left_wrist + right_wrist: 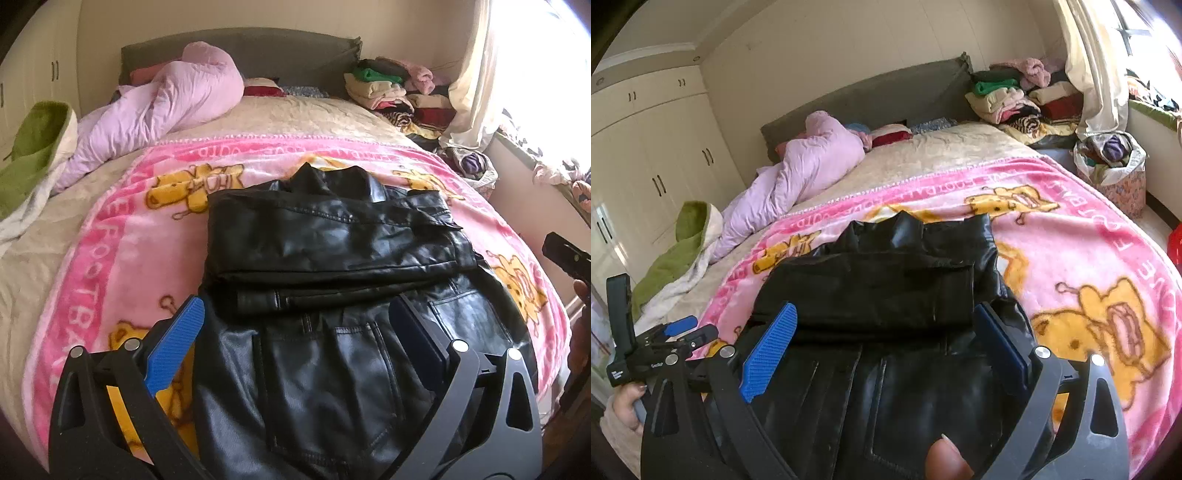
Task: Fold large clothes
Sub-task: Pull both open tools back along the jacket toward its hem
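Left wrist view: left gripper (295, 332) wide, empty; right gripper (886, 334) likewise. Black leather jacket (332, 258) part-folded on pink blanket (110, 251). Risk: slick, stiff leather springs back, fold slides apart.

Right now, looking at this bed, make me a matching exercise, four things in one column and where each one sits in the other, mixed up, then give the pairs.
Things:
1. black leather jacket
2. lilac duvet
3. green towel
4. stack of folded clothes

Places:
A. far right corner by the headboard
B. left edge of the bed
C. on the pink blanket
D. bunched near the pillows

Pairs: 1-C, 2-D, 3-B, 4-A
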Demonstrator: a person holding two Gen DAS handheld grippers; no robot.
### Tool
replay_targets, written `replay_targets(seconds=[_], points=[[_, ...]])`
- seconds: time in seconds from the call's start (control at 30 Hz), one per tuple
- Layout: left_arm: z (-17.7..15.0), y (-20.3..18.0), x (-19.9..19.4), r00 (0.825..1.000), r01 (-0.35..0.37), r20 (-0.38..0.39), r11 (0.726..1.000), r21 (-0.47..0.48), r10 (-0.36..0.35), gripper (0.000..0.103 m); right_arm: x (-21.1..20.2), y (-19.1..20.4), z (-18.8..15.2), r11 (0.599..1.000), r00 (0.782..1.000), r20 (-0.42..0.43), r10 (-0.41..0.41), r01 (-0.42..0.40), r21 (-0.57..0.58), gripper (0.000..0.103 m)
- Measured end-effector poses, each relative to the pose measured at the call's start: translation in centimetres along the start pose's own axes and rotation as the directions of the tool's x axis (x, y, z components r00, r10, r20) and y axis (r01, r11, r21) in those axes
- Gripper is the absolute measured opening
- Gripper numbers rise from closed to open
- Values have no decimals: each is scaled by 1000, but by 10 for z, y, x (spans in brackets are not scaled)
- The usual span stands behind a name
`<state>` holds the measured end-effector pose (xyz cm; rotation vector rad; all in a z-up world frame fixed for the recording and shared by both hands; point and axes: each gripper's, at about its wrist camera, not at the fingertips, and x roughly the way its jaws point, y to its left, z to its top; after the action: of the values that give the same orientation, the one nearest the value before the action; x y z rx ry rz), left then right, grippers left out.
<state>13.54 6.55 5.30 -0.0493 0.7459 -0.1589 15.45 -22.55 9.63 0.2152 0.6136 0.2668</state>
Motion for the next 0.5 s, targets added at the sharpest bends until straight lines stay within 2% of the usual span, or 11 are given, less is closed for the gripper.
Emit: replay_targets(seconds=[0.5], points=[[-9,6,-35,999,-24,46,1000,-18,25,94,-37,-2,-2,1000,999,44,20,-20,-3,96]])
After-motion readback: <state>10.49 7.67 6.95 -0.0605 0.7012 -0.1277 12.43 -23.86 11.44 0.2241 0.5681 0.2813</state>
